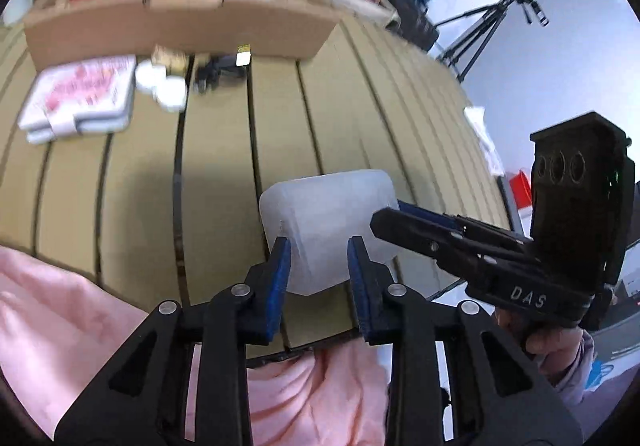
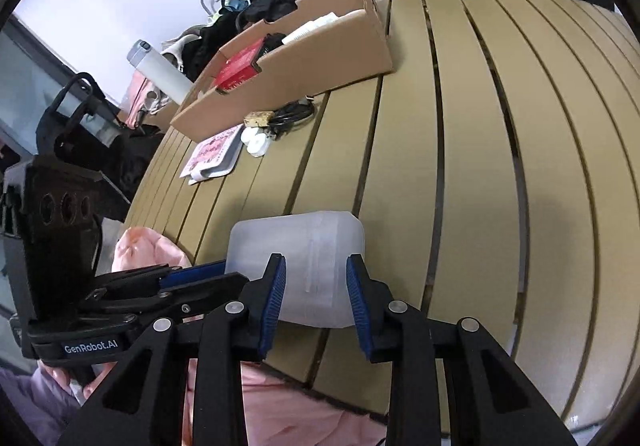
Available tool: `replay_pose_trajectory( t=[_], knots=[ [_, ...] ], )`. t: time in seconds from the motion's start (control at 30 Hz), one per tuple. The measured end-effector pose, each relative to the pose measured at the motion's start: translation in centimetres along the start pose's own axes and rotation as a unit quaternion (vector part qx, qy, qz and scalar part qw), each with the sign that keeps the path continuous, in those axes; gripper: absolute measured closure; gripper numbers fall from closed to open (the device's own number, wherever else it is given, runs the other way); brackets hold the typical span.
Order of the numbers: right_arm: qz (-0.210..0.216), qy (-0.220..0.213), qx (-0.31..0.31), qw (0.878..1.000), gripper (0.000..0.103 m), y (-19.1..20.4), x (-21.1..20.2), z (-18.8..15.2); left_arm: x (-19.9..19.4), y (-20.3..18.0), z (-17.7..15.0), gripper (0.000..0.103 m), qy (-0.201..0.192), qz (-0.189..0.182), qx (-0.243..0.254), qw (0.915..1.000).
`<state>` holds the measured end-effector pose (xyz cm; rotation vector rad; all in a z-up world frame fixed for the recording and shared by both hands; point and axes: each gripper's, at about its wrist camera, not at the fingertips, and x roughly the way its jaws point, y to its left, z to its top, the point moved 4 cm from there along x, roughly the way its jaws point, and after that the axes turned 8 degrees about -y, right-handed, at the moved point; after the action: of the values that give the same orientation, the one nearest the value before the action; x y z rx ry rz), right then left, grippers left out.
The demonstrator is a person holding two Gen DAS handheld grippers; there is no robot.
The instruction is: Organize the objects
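Near the front edge of the slatted bench, your translucent white container lay on its side, its near end hidden behind the blue pads, so you could not make out a cap or which way it pointed. Your left tongs stood partly open astride it, contact unclear. Your right tongs likewise straddled it, half open.
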<state>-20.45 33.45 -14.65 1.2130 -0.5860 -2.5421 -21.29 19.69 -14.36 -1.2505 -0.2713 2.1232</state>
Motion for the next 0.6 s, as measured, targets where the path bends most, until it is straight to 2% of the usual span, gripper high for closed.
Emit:
replay_pose_trajectory(
  t=[0.07, 0.13, 0.27, 0.3, 0.33, 0.43, 0.53, 0.6],
  knots=[
    [0.005, -0.014, -0.004, 1.0, 0.069, 0.7, -0.8, 1.4, -1.2, -0.6, 2.0, 0.077, -0.023, -0.006, 0.002, 0.9997],
    [0.01, -0.036, -0.017, 0.999, 0.069, 1.7, -1.7, 4.2, -2.2, -1.1, 5.4, 0.078, -0.047, -0.012, 0.009, 0.9988],
    [0.01, -0.089, -0.07, 0.994, 0.069, 4.2, -2.9, 12.0, -3.7, -1.7, 14.1, 0.077, -0.108, -0.007, 0.048, 0.993],
    [0.014, -0.1, -0.072, 0.992, 0.069, 4.5, -2.6, 14.6, -3.7, -1.1, 15.6, 0.077, -0.11, -0.009, 0.048, 0.9928],
    [0.018, -0.104, -0.065, 0.992, 0.069, 4.6, -2.3, 16.0, -3.1, -0.6, 17.8, 0.074, -0.104, -0.021, 0.044, 0.9934],
    [0.026, -0.101, -0.038, 0.994, 0.069, 3.9, 0.2, 20.2, -1.0, 1.8, 21.3, 0.074, -0.092, -0.027, 0.02, 0.9952],
    [0.02, -0.077, -0.025, 0.997, 0.069, 2.9, 3.6, 22.0, 2.6, 4.8, 22.6, 0.074, -0.063, -0.021, -0.015, 0.9977],
    [-0.002, -0.058, -0.028, 0.998, 0.069, 2.1, 6.2, 22.3, 5.7, 6.7, 22.7, 0.074, -0.038, -0.01, -0.032, 0.9987]
  ],
)
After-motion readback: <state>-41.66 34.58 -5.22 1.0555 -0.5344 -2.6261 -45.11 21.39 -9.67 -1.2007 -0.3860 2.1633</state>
